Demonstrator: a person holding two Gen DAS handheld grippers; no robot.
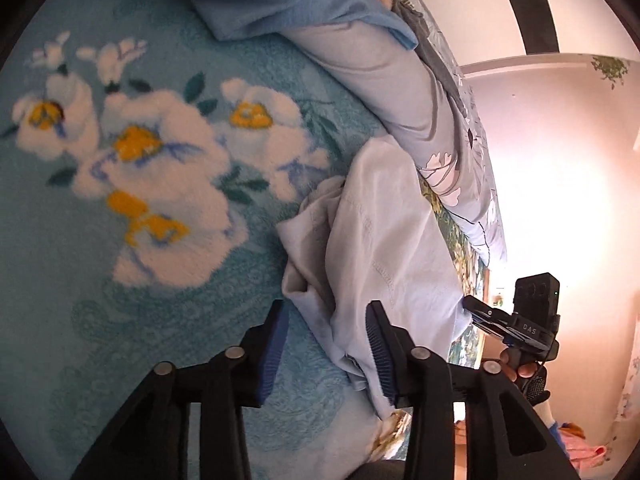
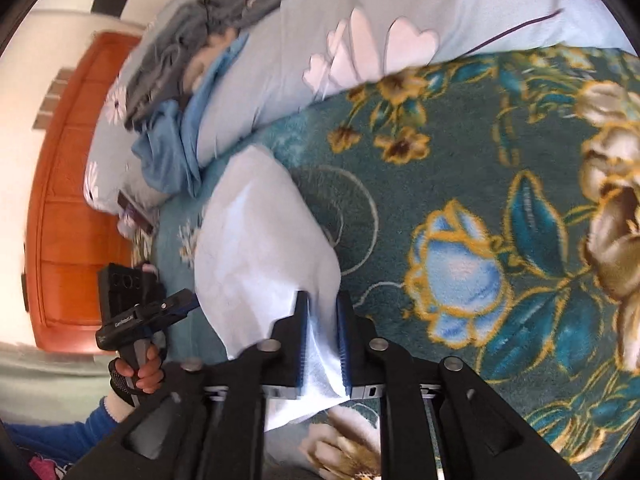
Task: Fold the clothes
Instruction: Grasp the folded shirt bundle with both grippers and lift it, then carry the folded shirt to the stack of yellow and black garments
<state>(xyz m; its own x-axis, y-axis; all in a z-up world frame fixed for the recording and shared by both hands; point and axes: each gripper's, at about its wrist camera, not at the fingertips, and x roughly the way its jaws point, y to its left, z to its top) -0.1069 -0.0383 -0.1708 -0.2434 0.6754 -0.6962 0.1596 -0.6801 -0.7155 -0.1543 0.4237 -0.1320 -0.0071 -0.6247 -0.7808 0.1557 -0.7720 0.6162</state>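
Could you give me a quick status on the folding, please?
Left gripper open beside pale garment. Right gripper has cloth between its pads. Nothing in the way.

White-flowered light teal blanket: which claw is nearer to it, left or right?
Left. The left claw hangs directly over the white-flowered blanket; the right claw is beyond the pale garment, over the dark gold-flowered blanket.

A bed carries everything, covered by a teal flowered blanket (image 2: 460, 152). A pale garment (image 2: 260, 240) lies on it at about seven o'clock in the right wrist view. A light blue flowered quilt (image 2: 280, 60) is heaped at eleven o'clock.
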